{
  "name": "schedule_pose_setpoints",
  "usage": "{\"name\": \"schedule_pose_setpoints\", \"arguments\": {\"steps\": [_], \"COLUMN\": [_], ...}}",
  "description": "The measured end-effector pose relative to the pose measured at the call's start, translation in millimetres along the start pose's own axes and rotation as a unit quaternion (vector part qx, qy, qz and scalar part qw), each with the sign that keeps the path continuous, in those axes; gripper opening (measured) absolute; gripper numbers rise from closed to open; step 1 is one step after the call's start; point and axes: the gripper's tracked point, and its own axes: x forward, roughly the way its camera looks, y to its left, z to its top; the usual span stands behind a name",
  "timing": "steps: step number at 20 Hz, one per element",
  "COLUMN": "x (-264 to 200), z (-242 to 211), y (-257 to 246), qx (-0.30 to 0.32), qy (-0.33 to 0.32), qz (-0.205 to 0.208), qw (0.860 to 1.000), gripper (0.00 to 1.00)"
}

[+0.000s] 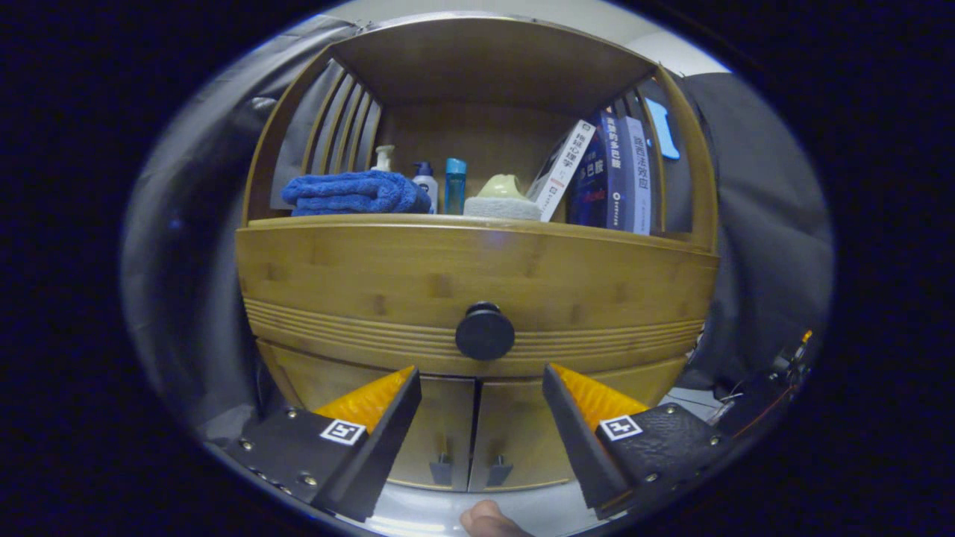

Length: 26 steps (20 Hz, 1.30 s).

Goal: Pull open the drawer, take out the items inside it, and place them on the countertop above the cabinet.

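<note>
A bamboo cabinet stands in front of me, and its drawer (418,280) is closed flush with the frame. A round black knob (485,331) sits at the middle of the drawer front, just ahead of and slightly above the gap between my fingers. My gripper (481,377) is open and holds nothing; its two fingers are spread wider than the knob and stop short of it. The countertop (313,221) above the drawer carries a folded blue towel (351,192). The drawer's contents are hidden.
On the countertop, under a shelf roof, stand a pump bottle (383,158), a small white bottle (425,181), a blue tube (455,185), a pale cup on a white roll (502,198) and several books (612,175). Two lower doors (477,440) sit below the drawer. A fingertip (489,520) shows beneath the fingers.
</note>
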Motion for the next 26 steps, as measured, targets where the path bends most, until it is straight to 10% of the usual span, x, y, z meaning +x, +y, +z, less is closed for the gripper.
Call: {"name": "schedule_pose_setpoints", "arguments": {"steps": [26], "x": [-230], "z": [218], "y": [-24], "qx": [0.043], "qy": [-0.084], "qz": [-0.059], "qw": [0.994], "gripper": [0.97]}}
